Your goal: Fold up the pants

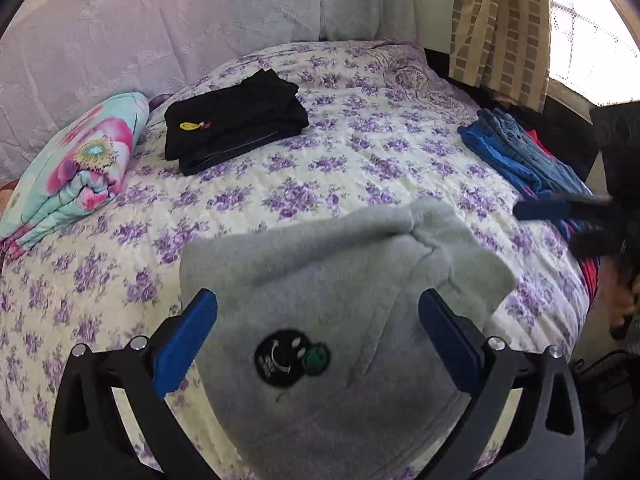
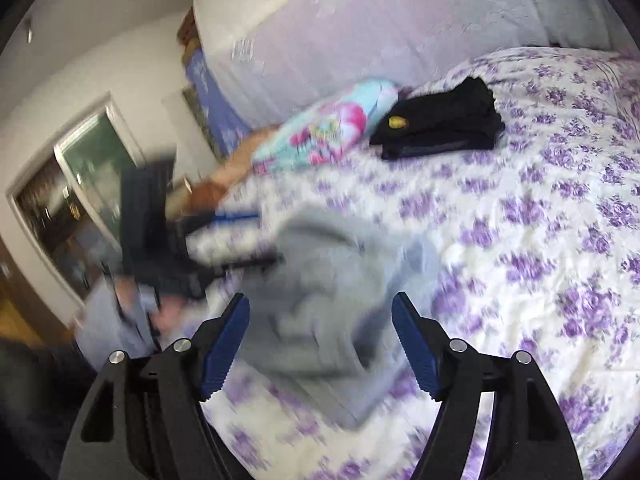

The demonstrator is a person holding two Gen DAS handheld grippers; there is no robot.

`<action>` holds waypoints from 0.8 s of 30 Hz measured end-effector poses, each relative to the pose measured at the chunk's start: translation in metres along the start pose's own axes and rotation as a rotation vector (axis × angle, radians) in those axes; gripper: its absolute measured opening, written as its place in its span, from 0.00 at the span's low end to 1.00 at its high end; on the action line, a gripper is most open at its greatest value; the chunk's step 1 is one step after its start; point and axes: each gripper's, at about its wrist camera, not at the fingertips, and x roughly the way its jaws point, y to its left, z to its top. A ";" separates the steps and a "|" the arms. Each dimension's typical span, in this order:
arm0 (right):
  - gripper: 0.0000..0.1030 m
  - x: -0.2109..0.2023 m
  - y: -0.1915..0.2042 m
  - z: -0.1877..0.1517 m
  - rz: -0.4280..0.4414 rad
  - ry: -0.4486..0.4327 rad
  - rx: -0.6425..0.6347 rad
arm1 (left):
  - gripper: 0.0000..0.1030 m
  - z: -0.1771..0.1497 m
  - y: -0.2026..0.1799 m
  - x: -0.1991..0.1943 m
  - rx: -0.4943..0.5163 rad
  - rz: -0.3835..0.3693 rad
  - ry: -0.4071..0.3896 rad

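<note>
Grey pants (image 1: 340,292) with a black smiley patch (image 1: 282,360) lie folded on the bed, near its front edge. My left gripper (image 1: 318,336) is open, its blue fingers spread on either side of the pants, just above them. My right gripper (image 2: 320,344) is open too, over the same grey pants (image 2: 320,300), which look blurred in the right wrist view. The right gripper shows at the right edge of the left wrist view (image 1: 560,220); the left gripper shows at the left of the right wrist view (image 2: 248,236).
A folded black stack (image 1: 236,120) sits at the back of the floral bedspread (image 1: 360,152), next to a rolled flowery blanket (image 1: 80,176). Blue jeans and other clothes (image 1: 524,152) are piled at the bed's right edge. A wall and curtain stand behind.
</note>
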 end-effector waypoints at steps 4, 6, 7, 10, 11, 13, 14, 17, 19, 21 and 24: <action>0.74 0.042 0.007 0.019 0.105 0.021 0.096 | 0.96 -0.031 -0.003 0.011 -0.048 -0.045 0.041; 0.74 0.074 0.004 0.018 0.094 0.067 0.128 | 0.95 -0.046 -0.001 0.022 -0.084 -0.051 0.057; 0.74 0.087 -0.002 0.016 0.070 0.087 0.160 | 0.95 -0.053 0.000 0.025 -0.090 -0.043 0.046; 0.56 0.113 -0.034 -0.003 -0.017 0.130 0.223 | 0.95 -0.070 0.003 0.023 -0.100 -0.060 -0.018; 0.43 0.112 -0.038 -0.008 -0.041 0.124 0.221 | 0.95 -0.074 0.003 0.022 -0.104 -0.053 -0.034; 0.09 0.106 -0.054 -0.012 -0.039 0.135 0.287 | 0.95 -0.079 0.002 0.020 -0.111 -0.052 -0.056; 0.07 0.103 -0.058 -0.014 -0.015 0.136 0.325 | 0.95 -0.080 0.002 0.017 -0.113 -0.054 -0.064; 0.13 0.090 -0.039 -0.007 -0.052 0.114 0.291 | 0.95 -0.081 0.006 0.002 -0.167 -0.066 -0.084; 0.40 0.091 -0.006 0.008 -0.059 0.106 0.166 | 0.95 -0.084 0.010 -0.010 -0.225 -0.086 -0.105; 0.52 0.107 0.022 0.025 -0.026 0.119 0.089 | 0.95 -0.089 0.010 -0.020 -0.251 -0.092 -0.132; 0.52 0.150 0.049 0.048 0.022 0.191 0.054 | 0.95 -0.096 0.002 -0.025 -0.244 -0.125 -0.145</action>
